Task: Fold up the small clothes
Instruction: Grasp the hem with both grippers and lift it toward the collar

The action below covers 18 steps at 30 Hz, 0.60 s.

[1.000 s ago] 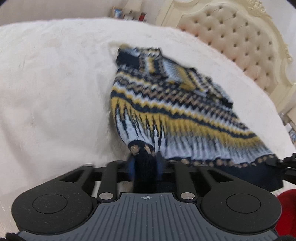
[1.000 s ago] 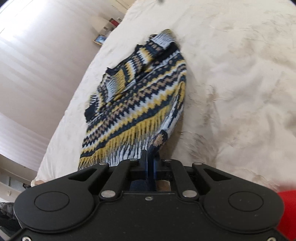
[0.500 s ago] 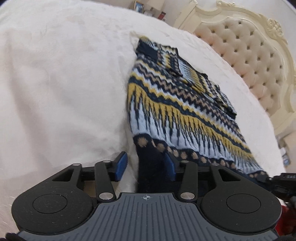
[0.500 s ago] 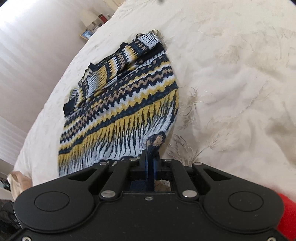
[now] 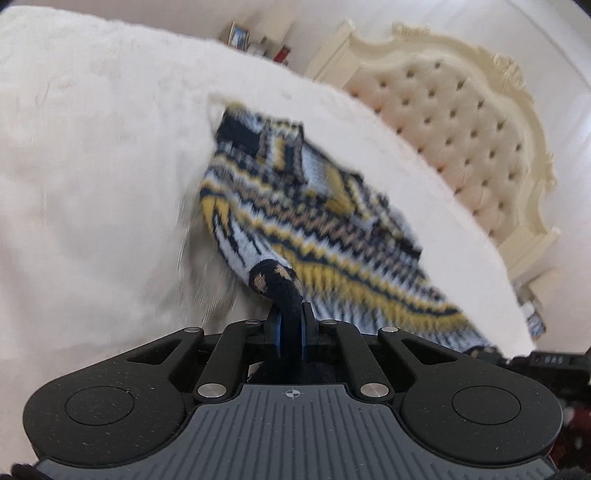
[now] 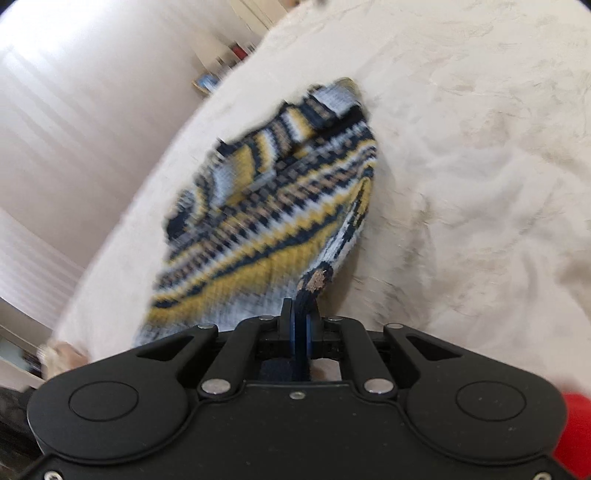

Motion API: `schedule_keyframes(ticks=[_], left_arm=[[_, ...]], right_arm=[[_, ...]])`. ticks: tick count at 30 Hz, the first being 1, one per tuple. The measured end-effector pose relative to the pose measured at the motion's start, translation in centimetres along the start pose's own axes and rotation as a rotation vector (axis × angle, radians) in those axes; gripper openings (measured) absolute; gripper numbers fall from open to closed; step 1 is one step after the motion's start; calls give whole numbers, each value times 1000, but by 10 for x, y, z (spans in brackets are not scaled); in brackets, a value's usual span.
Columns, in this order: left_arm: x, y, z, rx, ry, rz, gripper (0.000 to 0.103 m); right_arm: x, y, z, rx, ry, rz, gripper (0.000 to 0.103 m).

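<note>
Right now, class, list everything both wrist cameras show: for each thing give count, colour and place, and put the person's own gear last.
Knitted sweater: one, navy, yellow, pale blue and tan zigzag pattern, lying on the bed, its dark hem corners pinched at the near edge.
Bedspread: one, off-white, covering the bed under the sweater.
Headboard: one, cream, button-tufted with a carved frame, at the bed's far end.
Picture frame: one, colours too blurred to tell, with small items on a shelf beyond the bed.
Left gripper: one, black with blue pads, closed on the sweater's hem.
Right gripper: one, black with blue pads, closed on the hem's other corner.
</note>
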State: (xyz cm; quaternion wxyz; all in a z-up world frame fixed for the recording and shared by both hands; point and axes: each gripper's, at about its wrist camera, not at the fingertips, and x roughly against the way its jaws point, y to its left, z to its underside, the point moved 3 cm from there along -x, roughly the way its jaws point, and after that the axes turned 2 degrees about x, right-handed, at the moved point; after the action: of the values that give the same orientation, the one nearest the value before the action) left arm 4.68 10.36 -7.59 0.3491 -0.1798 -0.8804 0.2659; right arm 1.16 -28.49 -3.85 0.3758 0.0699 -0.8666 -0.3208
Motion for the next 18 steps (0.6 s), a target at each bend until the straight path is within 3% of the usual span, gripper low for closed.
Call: schedule_keyframes(ticks=[9,13,18], left_arm=[[-4,-34,-72,-89,-99,75,8],[-23,-48,-114,-109,-140,108,8],[-60,-63,-159,-190,-182,91,8]], right_arm=[[3,15,-57,-2,-153,-143,13],[-15,27,-99,42,-199,-154,13],[-51,36,-152,74,-262,-157,13]])
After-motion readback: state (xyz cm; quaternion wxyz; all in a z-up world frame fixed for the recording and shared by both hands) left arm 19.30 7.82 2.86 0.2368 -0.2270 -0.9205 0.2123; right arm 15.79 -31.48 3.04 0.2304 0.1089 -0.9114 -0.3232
